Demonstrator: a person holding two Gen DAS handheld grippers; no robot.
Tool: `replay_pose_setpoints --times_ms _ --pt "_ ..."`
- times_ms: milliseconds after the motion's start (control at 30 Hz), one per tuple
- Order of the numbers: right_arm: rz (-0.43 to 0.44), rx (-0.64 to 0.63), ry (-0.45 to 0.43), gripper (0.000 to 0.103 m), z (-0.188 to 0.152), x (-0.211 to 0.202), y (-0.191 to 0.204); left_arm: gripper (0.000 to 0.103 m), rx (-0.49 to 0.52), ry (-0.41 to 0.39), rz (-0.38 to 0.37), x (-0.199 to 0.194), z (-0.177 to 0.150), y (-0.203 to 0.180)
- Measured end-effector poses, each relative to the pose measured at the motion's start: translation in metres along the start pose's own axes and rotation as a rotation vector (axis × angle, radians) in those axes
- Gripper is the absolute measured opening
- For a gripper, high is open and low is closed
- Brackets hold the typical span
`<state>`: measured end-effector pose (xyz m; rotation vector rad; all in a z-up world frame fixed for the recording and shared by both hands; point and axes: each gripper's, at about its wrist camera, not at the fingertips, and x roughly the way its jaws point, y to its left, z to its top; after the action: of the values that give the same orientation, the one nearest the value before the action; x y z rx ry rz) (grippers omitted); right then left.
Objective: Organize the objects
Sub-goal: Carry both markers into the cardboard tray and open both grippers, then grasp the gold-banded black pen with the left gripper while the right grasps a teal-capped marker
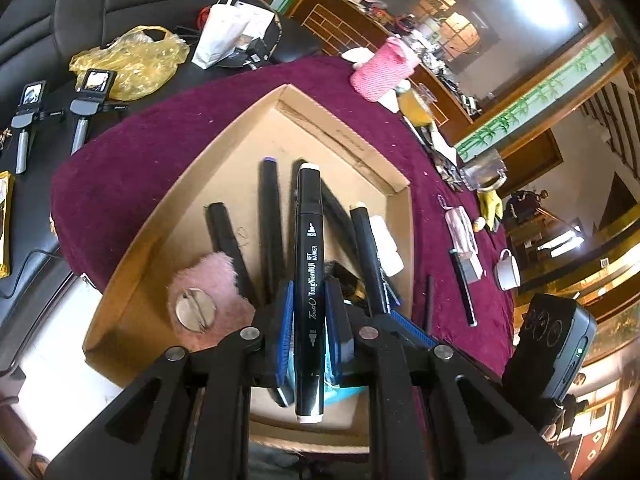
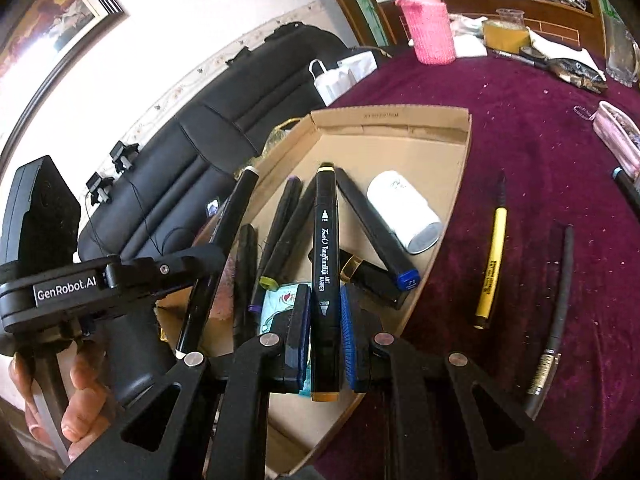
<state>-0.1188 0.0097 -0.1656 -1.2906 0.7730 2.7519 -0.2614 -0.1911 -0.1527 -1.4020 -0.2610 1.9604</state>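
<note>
Both grippers hover over a shallow cardboard tray [image 1: 160, 216] [image 2: 448, 152] on a maroon cloth. My left gripper [image 1: 307, 320] is shut on a black art marker with white end caps [image 1: 307, 264], held lengthwise above the tray. My right gripper [image 2: 325, 336] is shut on a black art marker with yellow-orange ends [image 2: 326, 240]. In the right wrist view the left gripper [image 2: 200, 280] shows at the left with its white-capped marker [image 2: 224, 240] and a person's hand [image 2: 76, 400]. Several black markers [image 1: 268, 220] [image 2: 376, 224] lie in the tray.
The tray also holds a pink fluffy piece [image 1: 212, 280], a white cylinder [image 2: 404, 212] and a gold-and-black item [image 2: 360, 272]. On the cloth lie a yellow pen [image 2: 492, 264], a dark stick [image 2: 556, 288], a pink knitted cup [image 2: 430, 28], a white cup [image 1: 508, 270]. A black seat [image 2: 224, 120] stands behind.
</note>
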Motion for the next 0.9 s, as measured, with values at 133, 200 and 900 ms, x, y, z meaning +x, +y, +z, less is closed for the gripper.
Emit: replay_pose_setpoints --times_ms 133,200,900 --pt "-0.013 0.008 0.017 0.013 0.002 0.009 -0.001 0.013 -0.021 0.012 0.024 0.008 0.003 0.007" --pt "-0.018 0.001 0.022 0.013 0.002 0.011 0.000 0.013 -0.022 0.020 0.029 0.010 0.002 0.009" --pt "-0.024 -0.011 0.025 0.014 0.002 0.015 0.007 0.028 -0.012 -0.011 0.077 0.011 -0.003 0.002"
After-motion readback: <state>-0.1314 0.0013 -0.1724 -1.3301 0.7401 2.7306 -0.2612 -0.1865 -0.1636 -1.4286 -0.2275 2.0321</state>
